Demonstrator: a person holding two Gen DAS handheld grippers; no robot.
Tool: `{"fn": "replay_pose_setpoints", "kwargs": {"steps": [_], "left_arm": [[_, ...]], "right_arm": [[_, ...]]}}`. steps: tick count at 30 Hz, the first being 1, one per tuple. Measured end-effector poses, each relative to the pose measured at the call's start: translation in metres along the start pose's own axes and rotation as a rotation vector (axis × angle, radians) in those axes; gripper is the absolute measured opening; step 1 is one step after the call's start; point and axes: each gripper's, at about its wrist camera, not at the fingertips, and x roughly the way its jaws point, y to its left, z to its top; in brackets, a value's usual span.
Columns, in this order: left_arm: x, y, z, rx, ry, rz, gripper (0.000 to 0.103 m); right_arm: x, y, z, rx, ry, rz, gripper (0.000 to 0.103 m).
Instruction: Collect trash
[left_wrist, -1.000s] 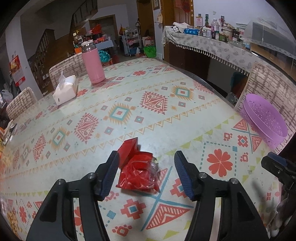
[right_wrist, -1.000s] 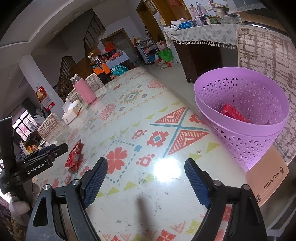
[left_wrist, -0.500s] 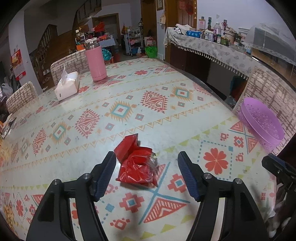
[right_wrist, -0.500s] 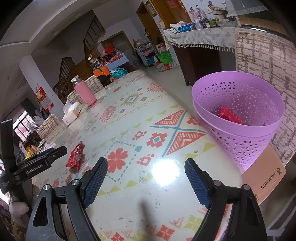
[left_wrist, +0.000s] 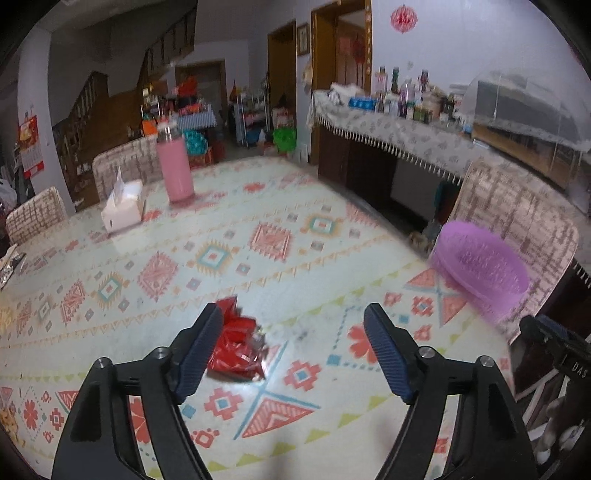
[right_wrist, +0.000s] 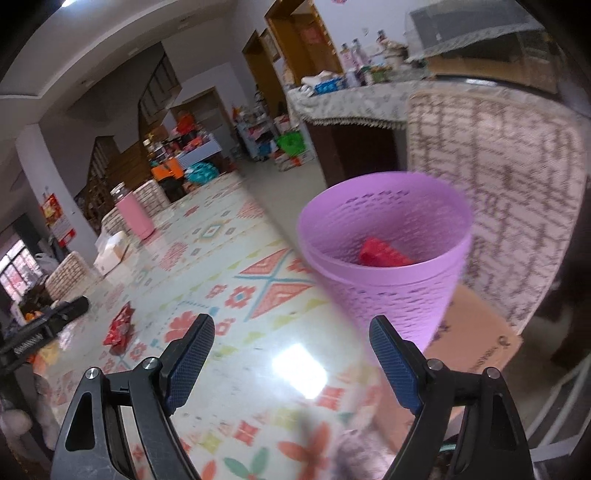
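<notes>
Red crinkled plastic, the snack wrapper (left_wrist: 236, 349) lies crumpled on the bench (left_wrist: 258, 258), just ahead of the left gripper (left_wrist: 293, 349) and close against its left finger, off-centre in the gap. I judge it very light, soft and springy, with a slick film that could slide on the glossy top; a clear or silvery bit seems to stick out at its right edge, though blur makes that uncertain. The raised bunched middle looks like the best place to pinch, since the flat edges would likely slip under the pads. The left gripper's jaws stand wide apart and hold nothing.

A second red piece (right_wrist: 382, 253) already sits inside the purple perforated basket (right_wrist: 384, 236) at the bench's edge, in front of the right gripper (right_wrist: 291, 356), whose jaws are also spread and empty.

Patterned in coral, teal and yellow, the bench top is shiny and throws back a ceiling light. Farther along stand a pink flask (left_wrist: 175, 168) and a white tissue box (left_wrist: 123, 206). Woven-pattern chairs ring the bench; a cluttered sideboard (left_wrist: 406, 125) and a staircase lie beyond.
</notes>
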Motion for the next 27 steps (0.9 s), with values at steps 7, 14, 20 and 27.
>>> {"fn": "replay_pose_setpoints", "kwargs": {"steps": [7, 14, 20, 27], "left_arm": [[-0.040, -0.012, 0.009, -0.027, -0.176, 0.054, 0.097], [-0.078, -0.029, 0.010, -0.022, -0.292, 0.123, 0.101], [-0.094, -0.044, 0.001, -0.013, -0.347, 0.119, 0.101], [-0.106, -0.060, -0.007, 0.039, -0.370, 0.096, 0.102]], "right_arm": [[-0.044, -0.011, -0.001, -0.066, -0.172, -0.133, 0.093], [-0.094, -0.008, -0.007, -0.177, -0.353, -0.213, 0.103], [-0.113, -0.010, -0.010, -0.173, -0.328, -0.207, 0.103], [-0.127, -0.028, -0.019, -0.101, -0.314, -0.207, 0.103]]}}
